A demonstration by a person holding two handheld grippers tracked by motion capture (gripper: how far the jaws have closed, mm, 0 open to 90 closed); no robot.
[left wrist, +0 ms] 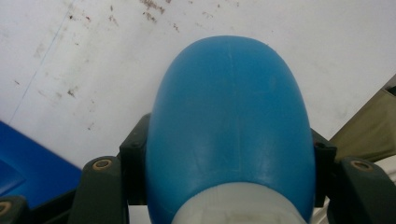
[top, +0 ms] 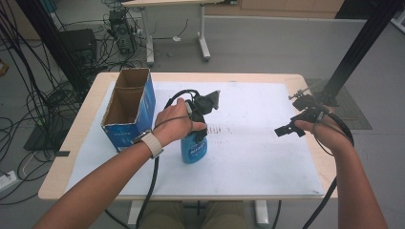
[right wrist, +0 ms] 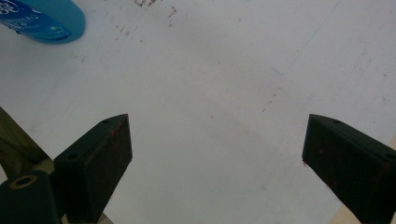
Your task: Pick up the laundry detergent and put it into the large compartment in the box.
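Blue bottle (top: 194, 149) stood upright on the white sheet (top: 258, 157) covering the worktop (top: 86, 119), a little left of centre and near the front half. Left gripper (top: 198, 128) came down on it from above, its fingers clamped on the bottle's upper part just below the white neck. In the left gripper view the bottle (left wrist: 229, 126) sat between the two black fingers (left wrist: 133, 158), one pressed to each side, with the white neck at the bottom edge. Left hand (top: 174, 125) wrapped the gripper body; cable trailed off the front edge of the worktop.

Open blue carton (top: 129, 109) stood to the left of the bottle, near but apart, top flaps up, brown inside.

Right gripper (top: 292, 125) hung over the right part of the sheet, well apart from the bottle, fingers spread wide and holding nothing. Right gripper view: both fingers (right wrist: 100, 163) apart over bare, lightly scuffed sheet, the bottle's base (right wrist: 44, 19) at upper left corner.
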